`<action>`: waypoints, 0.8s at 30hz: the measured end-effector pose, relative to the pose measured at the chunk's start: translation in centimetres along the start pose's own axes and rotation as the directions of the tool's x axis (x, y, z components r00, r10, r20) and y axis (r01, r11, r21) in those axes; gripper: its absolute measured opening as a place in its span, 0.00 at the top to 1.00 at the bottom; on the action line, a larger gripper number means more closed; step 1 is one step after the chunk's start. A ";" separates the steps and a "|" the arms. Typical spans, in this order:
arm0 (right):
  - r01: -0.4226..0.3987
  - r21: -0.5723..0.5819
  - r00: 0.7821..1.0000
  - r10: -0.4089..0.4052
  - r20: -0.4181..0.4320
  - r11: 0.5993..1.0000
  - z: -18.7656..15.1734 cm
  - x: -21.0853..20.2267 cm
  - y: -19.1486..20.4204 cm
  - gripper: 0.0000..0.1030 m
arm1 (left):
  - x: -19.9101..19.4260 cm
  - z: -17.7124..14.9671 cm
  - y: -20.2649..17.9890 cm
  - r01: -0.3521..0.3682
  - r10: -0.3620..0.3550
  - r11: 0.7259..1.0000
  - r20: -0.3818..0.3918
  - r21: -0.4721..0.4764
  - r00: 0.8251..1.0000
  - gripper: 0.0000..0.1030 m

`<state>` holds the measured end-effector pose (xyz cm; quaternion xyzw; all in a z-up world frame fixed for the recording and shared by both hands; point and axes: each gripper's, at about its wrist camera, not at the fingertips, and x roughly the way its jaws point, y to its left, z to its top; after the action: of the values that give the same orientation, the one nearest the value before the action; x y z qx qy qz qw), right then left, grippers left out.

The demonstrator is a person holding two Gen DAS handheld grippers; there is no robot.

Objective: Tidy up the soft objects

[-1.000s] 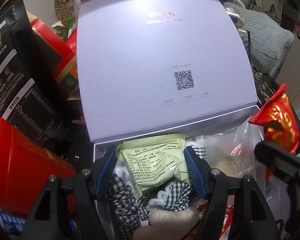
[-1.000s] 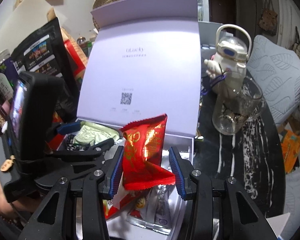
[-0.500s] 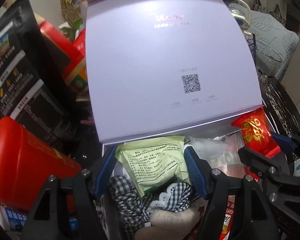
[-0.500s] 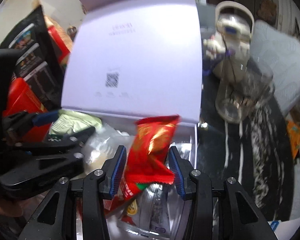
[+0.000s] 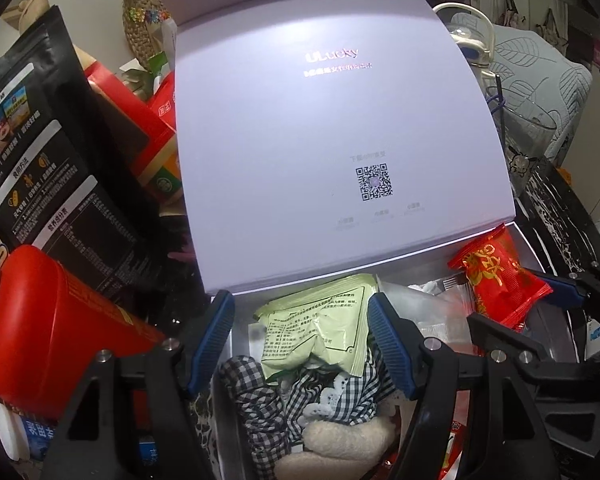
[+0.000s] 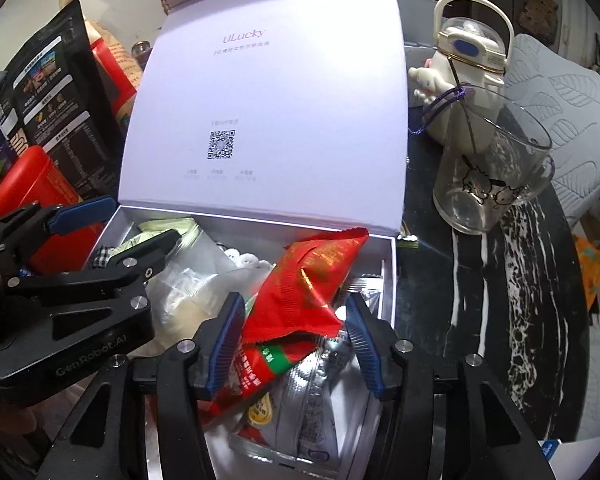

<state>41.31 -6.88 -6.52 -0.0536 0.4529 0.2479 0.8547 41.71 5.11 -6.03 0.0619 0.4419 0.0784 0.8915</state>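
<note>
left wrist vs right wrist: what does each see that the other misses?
Left wrist only: checked cloth and a fuzzy cream piece low in the box, under the green packet between the left gripper fingers.
Right wrist only: white bottle, silver pouches.
Both: open lavender box, red packet between the right gripper fingers, glass mug.

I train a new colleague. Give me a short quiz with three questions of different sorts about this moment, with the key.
1. True or false: the lid of the lavender box stands open.
2. Which packet lies between the fingers of the right gripper? A. green packet B. red packet C. checked cloth
3. Fill in: the glass cup stands on the table to the ___ of the box, as the right wrist view shows it.

Key:
1. True.
2. B, the red packet; the green packet is between the left gripper fingers.
3. Right.
</note>
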 end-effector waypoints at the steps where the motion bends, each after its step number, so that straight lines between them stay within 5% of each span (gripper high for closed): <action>1: -0.004 0.004 1.000 0.004 -0.007 1.000 0.0 -0.1 -0.1 0.48 | 0.0 0.1 0.0 -0.007 0.007 1.000 -0.001 0.006 1.000 0.33; 5: -0.001 0.015 1.000 0.001 -0.010 1.000 0.1 -0.5 -0.3 0.43 | 0.1 0.1 0.2 -0.018 0.018 1.000 -0.008 0.008 1.000 0.33; 8: -0.002 0.029 1.000 0.002 0.002 1.000 0.1 -1.2 -0.5 0.34 | 0.4 0.1 0.7 -0.027 0.027 0.999 -0.032 -0.017 0.999 0.18; 24: 0.016 -0.005 0.992 -0.016 0.124 1.000 0.2 -6.9 0.5 0.31 | -4.5 0.1 1.4 0.005 -0.002 0.999 0.058 -0.050 0.998 0.17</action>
<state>37.97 -8.95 -0.86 -0.0442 0.3979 0.2452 0.8829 38.98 5.65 -2.21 0.0410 0.4140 0.0863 0.9053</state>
